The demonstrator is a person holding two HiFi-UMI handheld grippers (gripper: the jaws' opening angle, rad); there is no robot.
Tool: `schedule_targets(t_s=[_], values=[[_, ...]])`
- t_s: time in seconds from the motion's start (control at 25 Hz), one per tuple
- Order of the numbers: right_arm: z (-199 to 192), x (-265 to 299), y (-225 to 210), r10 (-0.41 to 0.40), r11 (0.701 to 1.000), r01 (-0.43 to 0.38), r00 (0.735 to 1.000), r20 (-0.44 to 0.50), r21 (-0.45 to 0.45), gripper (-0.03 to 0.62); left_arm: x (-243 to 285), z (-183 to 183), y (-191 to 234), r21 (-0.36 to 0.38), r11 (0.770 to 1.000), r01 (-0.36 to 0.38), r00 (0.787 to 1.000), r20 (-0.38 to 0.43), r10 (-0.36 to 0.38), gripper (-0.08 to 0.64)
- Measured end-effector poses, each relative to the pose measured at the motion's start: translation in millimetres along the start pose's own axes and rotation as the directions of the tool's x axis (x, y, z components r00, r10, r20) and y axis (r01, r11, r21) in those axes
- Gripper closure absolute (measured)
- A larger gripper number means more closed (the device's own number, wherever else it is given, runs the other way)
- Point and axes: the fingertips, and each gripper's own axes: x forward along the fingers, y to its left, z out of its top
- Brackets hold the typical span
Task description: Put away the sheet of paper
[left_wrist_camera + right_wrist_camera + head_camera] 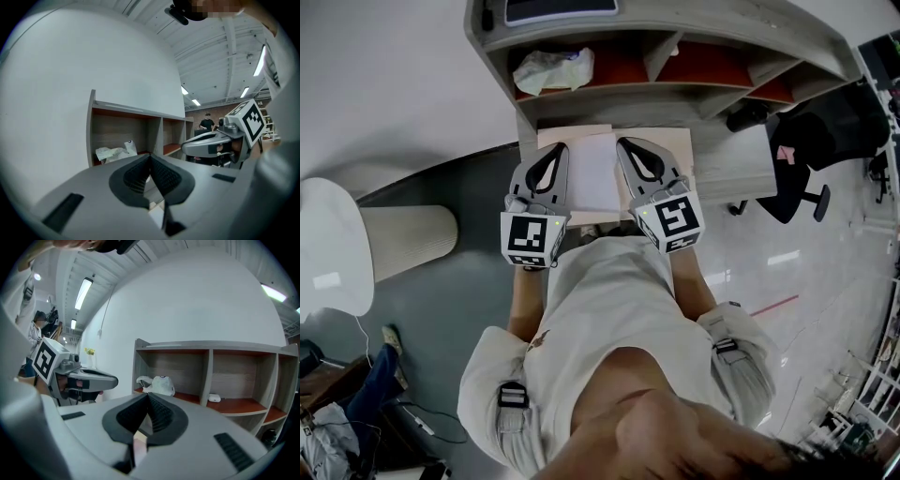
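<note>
Shirt (614, 300) was seen nearest | left gripper (555, 150) was clamped on left edge of sheet of paper (592, 173), over desk (741, 161) before shelf unit (675, 94) | right gripper (624, 144) was clamped on right edge | sheet was judged gripped, not yet stowed

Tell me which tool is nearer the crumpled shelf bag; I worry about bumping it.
Left. Left tool sits directly before the bag; right tool lies off to its right.

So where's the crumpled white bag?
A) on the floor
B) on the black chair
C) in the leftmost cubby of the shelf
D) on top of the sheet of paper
C: the crumpled white bag lies inside the leftmost compartment of the shelf.
</note>
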Motion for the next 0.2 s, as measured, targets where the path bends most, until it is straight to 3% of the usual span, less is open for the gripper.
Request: schedule_targets(t_s=[0.2], values=[[-3.4, -3.5, 1.4, -0.011, 1.0, 0.011, 1.0, -0.007, 0.008, 0.572, -1.2, -2.5, -0.7, -0.008, 1.0, 0.003, 1.0, -0.001, -0.003, 0.545]])
